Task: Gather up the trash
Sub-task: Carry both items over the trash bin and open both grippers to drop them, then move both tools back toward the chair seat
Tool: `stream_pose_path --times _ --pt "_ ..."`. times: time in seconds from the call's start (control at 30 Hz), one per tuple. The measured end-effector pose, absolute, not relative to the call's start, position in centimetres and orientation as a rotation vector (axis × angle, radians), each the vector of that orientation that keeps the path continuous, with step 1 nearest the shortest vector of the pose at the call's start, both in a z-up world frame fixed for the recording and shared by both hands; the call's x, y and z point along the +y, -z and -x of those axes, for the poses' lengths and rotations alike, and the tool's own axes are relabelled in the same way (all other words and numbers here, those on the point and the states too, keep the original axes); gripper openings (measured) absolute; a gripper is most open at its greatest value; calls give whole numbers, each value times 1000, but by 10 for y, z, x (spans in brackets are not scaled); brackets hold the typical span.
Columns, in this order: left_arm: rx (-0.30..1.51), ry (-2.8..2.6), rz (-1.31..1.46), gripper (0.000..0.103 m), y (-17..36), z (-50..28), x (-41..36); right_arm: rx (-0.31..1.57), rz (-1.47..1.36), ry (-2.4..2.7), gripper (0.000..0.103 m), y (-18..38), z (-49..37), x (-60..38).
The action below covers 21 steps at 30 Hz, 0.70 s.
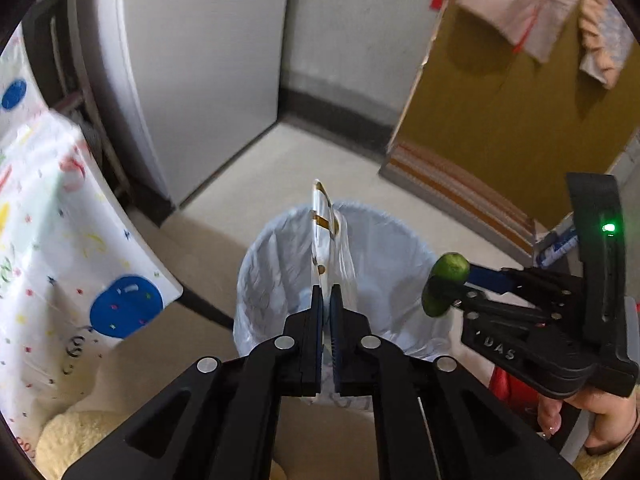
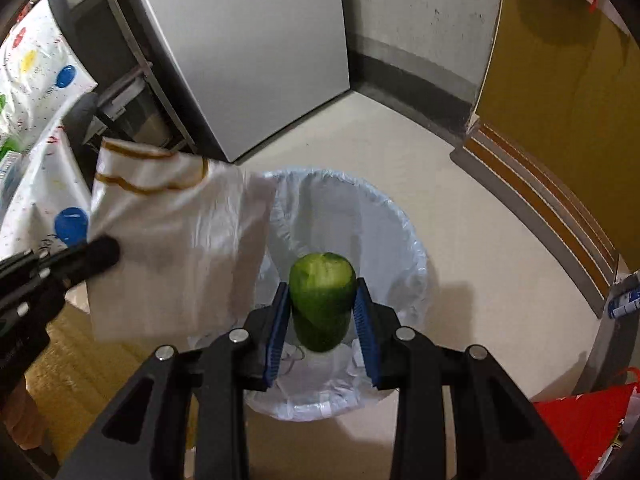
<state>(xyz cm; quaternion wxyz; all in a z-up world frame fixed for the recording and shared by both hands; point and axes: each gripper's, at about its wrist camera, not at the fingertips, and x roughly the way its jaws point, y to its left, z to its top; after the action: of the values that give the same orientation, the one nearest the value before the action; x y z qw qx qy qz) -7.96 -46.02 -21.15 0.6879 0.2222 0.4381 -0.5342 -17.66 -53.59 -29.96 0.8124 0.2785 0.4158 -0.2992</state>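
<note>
Trash bin, white-lined, positioned below both loads for dropping. Cucumber piece clamped in right hand-held gripper; white wrapper pinched in left hand-held gripper.

Both tongs are black, with blue ribbed pads and round silver rivets; the right tongs bear raised letters and a green light.

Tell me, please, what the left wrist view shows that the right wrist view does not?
Only the left wrist view shows hanging cloths on the yellow door and the right claw from its side. Only the right wrist view shows the white wrapper broadside and a red bag. Both show the lined bin, the cucumber piece and the grey cabinet.
</note>
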Motion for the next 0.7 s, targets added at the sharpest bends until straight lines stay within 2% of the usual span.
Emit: stream_pose_path --times 0.03,0.17,0.37,0.5,0.7 --pt "1018 1196 -498 12 216 76 -462 880 -600 647 42 300 176 -538" --pt "1043 1148 -430 39 213 61 -454 837 -597 665 46 283 183 -543" --pt "941 1105 -384 40 177 50 -420 727 -522 658 50 227 193 -536" --pt "890 1055 -352 40 147 36 -389 630 -463 597 50 184 190 -512" --pt "834 942 -327 42 115 22 -327 584 -454 455 50 145 166 -470"
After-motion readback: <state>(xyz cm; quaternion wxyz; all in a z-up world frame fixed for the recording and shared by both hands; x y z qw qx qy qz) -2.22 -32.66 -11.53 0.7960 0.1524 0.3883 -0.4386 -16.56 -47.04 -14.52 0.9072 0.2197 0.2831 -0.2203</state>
